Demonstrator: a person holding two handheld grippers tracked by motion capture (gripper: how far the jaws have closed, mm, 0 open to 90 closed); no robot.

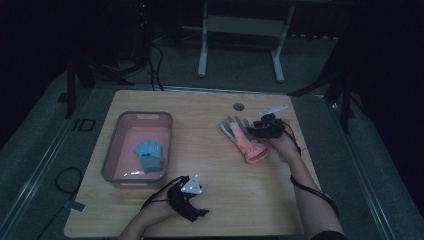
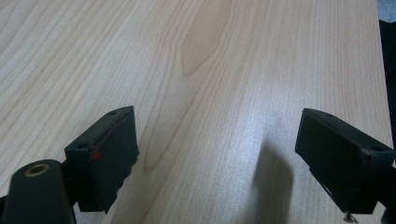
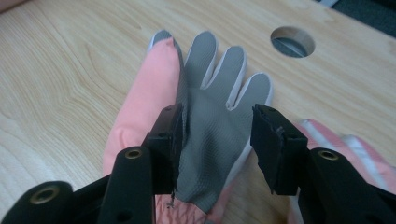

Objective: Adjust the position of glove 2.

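Spread wide above bare table (image 2: 224,70): jaws of left gripper (image 2: 217,158), nothing between. Partly parted, straddling grey palm of pink-and-grey glove (image 3: 205,126) flat on table: jaws of right gripper (image 3: 217,140). Just beyond glove fingertips, round hole (image 3: 293,41). Well apart at left, pink bin (image 1: 111,150) containing blue glove (image 1: 149,154).
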